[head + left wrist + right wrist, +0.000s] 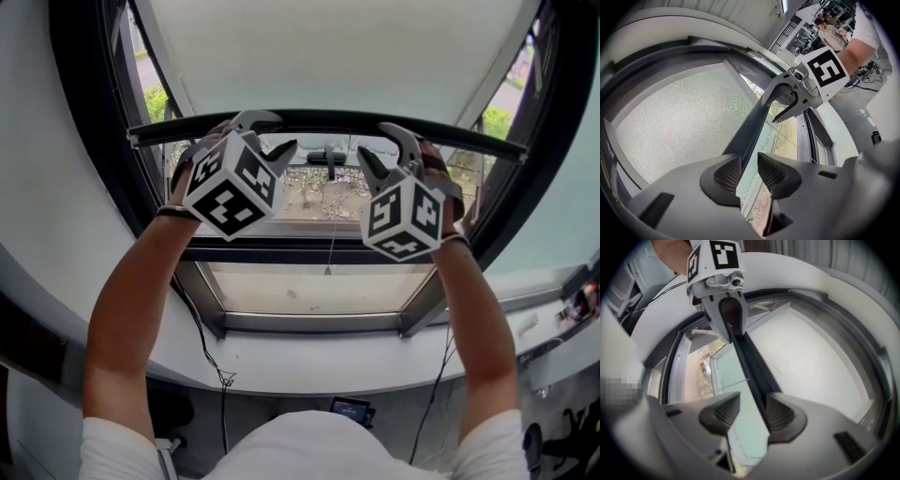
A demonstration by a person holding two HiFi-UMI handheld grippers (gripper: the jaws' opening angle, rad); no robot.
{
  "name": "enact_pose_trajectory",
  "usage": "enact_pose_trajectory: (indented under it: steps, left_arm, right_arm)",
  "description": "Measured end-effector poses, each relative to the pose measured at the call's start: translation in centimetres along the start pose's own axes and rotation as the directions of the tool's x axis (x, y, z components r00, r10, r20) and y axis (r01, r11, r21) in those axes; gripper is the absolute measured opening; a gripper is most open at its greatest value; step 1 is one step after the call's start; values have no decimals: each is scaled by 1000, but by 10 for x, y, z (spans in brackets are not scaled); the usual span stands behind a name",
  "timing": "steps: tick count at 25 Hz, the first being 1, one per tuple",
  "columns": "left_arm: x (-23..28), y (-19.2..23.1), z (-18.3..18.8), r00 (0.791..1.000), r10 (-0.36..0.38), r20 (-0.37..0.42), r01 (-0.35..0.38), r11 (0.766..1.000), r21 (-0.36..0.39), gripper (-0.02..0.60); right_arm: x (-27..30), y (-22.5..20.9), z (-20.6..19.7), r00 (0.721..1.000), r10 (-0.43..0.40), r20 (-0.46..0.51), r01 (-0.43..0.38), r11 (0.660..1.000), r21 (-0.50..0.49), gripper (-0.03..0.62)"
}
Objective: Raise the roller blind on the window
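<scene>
The roller blind's pale fabric (328, 47) ends in a black bottom bar (328, 119) that crosses the window. My left gripper (286, 133) straddles the bar at its left part, and my right gripper (371, 141) straddles it right of the middle. In the left gripper view the bar (749, 126) runs down to the left gripper (750, 172), close by the pad on the fabric's side, with glass showing in the gap. The right gripper view shows the same: the bar (752, 366) lies beside one pad of the right gripper (749, 412). Both stand open around the bar.
Below the bar are the dark window frame (319, 251), a window handle (330, 159) and a thin pull cord (329, 255). A white sill (309, 361) curves under the window, with cables (202, 337) hanging over it. A small device (352, 408) lies on the floor.
</scene>
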State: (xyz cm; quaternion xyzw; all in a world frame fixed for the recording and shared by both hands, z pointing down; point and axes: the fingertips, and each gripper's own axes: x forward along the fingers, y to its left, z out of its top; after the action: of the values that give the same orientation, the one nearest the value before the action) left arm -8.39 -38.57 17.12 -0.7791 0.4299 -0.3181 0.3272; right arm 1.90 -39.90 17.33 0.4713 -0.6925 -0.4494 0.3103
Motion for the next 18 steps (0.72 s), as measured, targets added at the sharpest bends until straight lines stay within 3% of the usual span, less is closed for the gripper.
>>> enact_pose_trajectory:
  steps: [18]
  left_arm:
    - [-17,51,39,998,53,23,-54,997,54,123]
  right_arm:
    - [-4,-59,29,992,-116,55,117,993,-19,172]
